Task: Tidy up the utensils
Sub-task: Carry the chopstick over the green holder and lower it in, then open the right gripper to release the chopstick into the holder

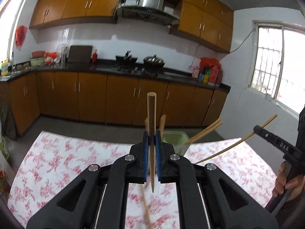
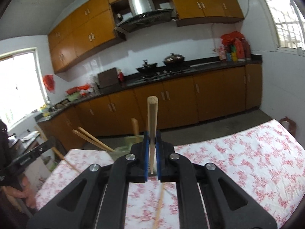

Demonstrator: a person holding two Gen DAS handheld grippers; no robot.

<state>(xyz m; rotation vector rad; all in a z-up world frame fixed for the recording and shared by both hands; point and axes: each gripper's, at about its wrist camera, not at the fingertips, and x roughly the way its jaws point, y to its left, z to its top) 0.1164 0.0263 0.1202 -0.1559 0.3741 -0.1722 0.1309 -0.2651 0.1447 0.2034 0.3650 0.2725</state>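
**A chopstick in each gripper, held clear of the table**

The left gripper [image 1: 152, 139] has its blue pads clamped on a wooden chopstick [image 1: 151, 114], pinched partway along so the blunt end stands up and the thin tip hangs below the jaws. The right gripper [image 2: 152, 139] grips a second chopstick [image 2: 152, 114] the same way. My guess is that this steep hold is meant for dropping each stick tip-first into the pale green utensil holder [image 1: 172, 137], which stands at the far edge of the floral tablecloth [image 1: 66, 158], just beyond both grippers. Several chopsticks [image 1: 206, 131] and wooden handles already lean in it, so the sorting looks well under way. Another stick [image 1: 145, 206] lies on the cloth below the left gripper, apparently not yet collected.
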